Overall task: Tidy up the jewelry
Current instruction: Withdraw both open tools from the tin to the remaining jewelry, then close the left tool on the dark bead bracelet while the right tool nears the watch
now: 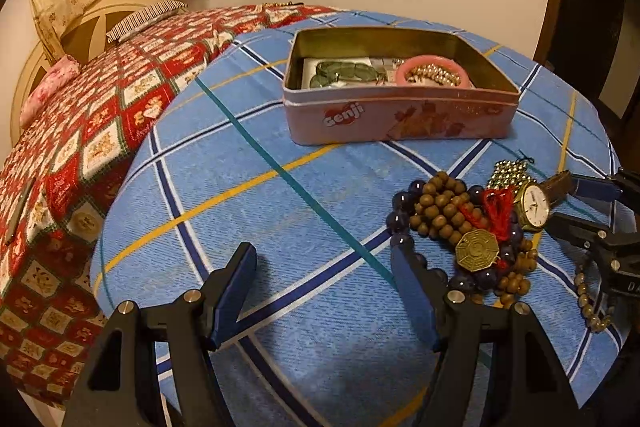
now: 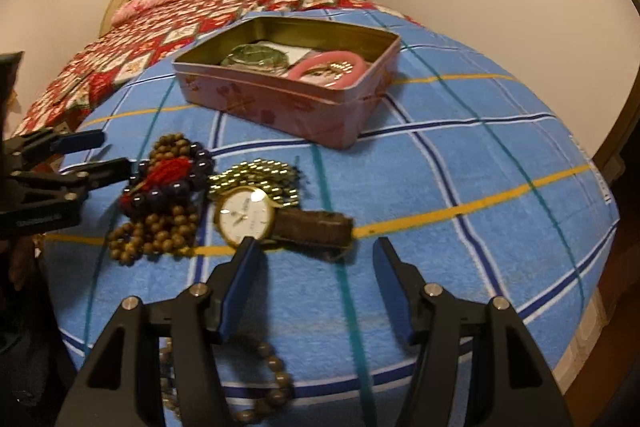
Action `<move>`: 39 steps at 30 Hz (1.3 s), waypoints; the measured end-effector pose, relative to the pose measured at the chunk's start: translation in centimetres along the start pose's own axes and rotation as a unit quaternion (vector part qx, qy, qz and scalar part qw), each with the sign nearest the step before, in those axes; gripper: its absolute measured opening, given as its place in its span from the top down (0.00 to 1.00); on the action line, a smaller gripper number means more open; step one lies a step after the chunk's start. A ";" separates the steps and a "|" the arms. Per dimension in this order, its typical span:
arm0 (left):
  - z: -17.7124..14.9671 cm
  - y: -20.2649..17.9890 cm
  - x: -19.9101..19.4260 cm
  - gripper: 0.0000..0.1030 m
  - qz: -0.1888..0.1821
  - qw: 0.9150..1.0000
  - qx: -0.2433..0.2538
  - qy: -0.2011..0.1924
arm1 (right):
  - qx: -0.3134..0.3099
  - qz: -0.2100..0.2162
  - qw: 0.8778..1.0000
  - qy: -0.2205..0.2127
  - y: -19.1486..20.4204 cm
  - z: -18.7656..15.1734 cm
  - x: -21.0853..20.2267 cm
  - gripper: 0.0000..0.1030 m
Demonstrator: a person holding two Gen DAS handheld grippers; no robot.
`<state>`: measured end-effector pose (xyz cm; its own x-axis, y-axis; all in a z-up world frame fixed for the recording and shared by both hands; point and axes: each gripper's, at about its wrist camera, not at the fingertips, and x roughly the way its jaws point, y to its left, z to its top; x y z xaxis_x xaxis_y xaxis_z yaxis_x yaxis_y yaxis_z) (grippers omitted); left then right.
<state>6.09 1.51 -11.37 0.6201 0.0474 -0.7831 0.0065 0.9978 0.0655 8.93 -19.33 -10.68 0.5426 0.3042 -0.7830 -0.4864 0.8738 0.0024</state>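
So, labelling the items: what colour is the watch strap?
Dark brown strap on the watch; clearest in the right wrist view.

watch (image 2: 245,214) before tin (image 2: 280,107), seemingly apart

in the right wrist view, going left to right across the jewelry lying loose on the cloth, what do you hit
left gripper → wooden bead strand with dark purple beads and a red tassel → gold-rimmed watch face → brown watch strap. The gold bead chain lies just behind the watch, so its place in the order is unclear.

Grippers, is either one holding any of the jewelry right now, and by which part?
Neither. The left gripper and right gripper are both open and empty; the watch lies on the tablecloth.
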 end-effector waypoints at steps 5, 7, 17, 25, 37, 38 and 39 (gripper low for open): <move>0.6 -0.2 0.6 0.32 -0.004 1.000 0.005 0.001 | -0.009 -0.005 1.000 0.003 0.5 0.3 0.5 0.36; 0.7 -0.2 0.9 0.32 -0.009 1.000 0.002 0.003 | -0.010 -0.007 1.000 0.002 0.6 0.4 0.6 0.32; 1.5 -0.4 -1.1 0.32 -0.037 0.999 -0.012 -0.022 | -0.017 -0.016 1.000 0.004 0.9 0.4 0.7 0.29; 1.5 -2.0 1.3 0.58 -0.045 0.999 0.018 0.009 | -0.014 -0.018 1.000 0.004 0.7 0.6 0.8 0.28; 2.3 -0.4 -2.8 0.87 -0.089 0.995 -0.011 -0.047 | 0.022 -0.022 1.000 -0.004 -0.6 0.6 0.4 0.27; 2.6 -0.2 -3.6 0.87 -0.091 0.994 -0.011 -0.060 | 0.023 -0.023 0.999 -0.003 -0.7 0.6 0.4 0.27; 2.9 -0.1 -4.2 0.87 -0.091 0.993 -0.012 -0.067 | 0.022 -0.024 0.999 -0.003 -0.7 0.6 0.3 0.27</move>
<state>5.73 1.07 -6.32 0.7097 -0.1392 -0.6907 0.1102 0.9902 -0.0864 9.85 -19.60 -10.57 0.5687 0.2637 -0.7791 -0.4288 0.9034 -0.0072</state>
